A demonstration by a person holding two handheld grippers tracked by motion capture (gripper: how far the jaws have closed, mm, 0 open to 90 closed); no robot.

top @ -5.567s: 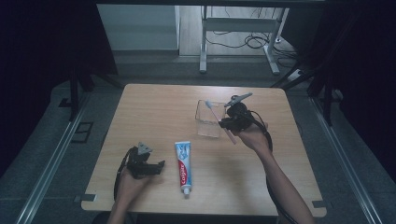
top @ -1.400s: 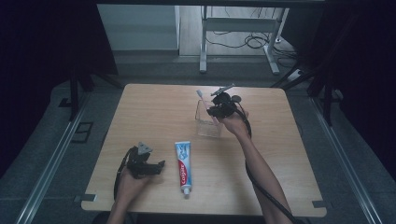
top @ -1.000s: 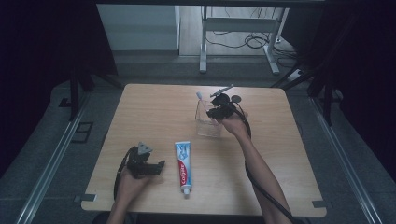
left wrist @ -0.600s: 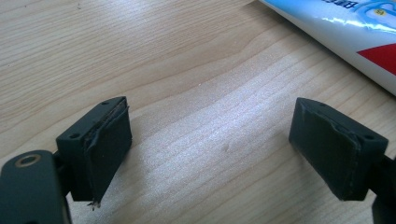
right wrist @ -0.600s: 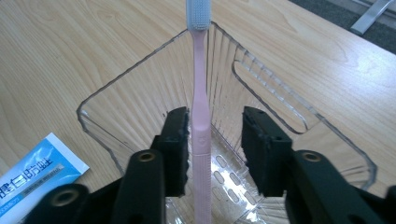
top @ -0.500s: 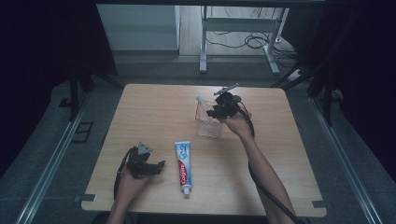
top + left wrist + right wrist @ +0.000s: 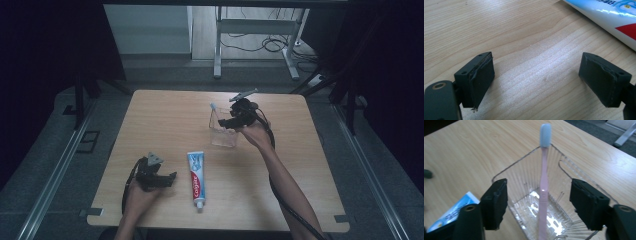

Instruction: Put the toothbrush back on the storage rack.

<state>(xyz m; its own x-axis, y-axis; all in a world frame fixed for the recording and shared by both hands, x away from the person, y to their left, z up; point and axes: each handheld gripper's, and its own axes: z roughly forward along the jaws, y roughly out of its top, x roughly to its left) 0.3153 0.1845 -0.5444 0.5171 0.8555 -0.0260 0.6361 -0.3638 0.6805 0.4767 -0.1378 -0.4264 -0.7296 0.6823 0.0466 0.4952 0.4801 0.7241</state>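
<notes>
Pink toothbrush (image 7: 543, 187) upright in clear holder (image 7: 524, 180), between just-opened jaws of right gripper (image 7: 539, 205), untouched.

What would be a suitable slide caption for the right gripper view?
Right gripper, jaws just opened, above a pink toothbrush standing in a clear ribbed cup.

— Can you see the whole toothpaste tube (image 7: 614, 18) near your left gripper?
— No, the frame's edge cuts it; beside it, its print is too blurred to read.
</notes>
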